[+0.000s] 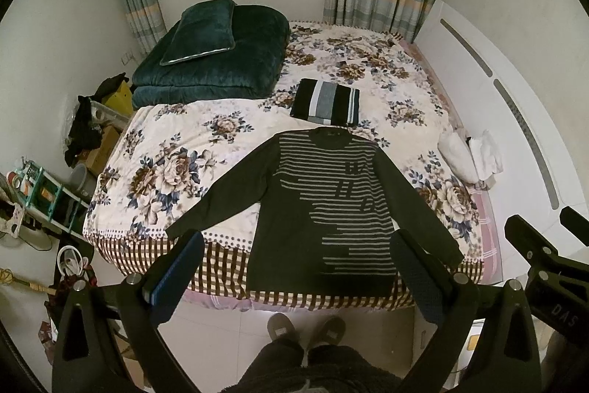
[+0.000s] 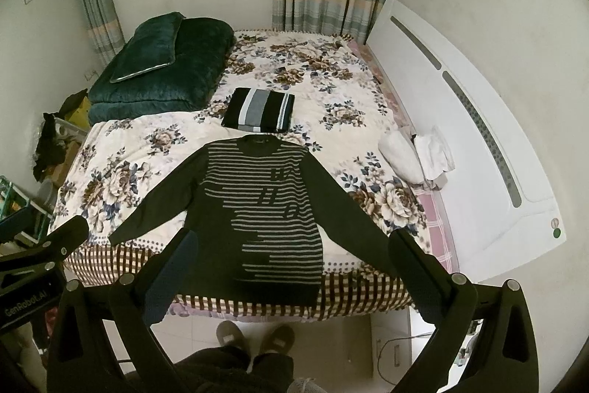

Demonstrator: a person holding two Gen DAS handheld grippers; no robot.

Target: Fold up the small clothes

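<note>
both tools are released and hold nothing, the left tool (image 1: 298, 267) and right tool (image 2: 291, 267) raised above the near edge of the bed (image 1: 176, 150). ahead of and below them a dark striped sweater (image 2: 257, 209) lies flat, sleeves spread. beyond it sits a folded striped garment (image 2: 259, 109).
</note>
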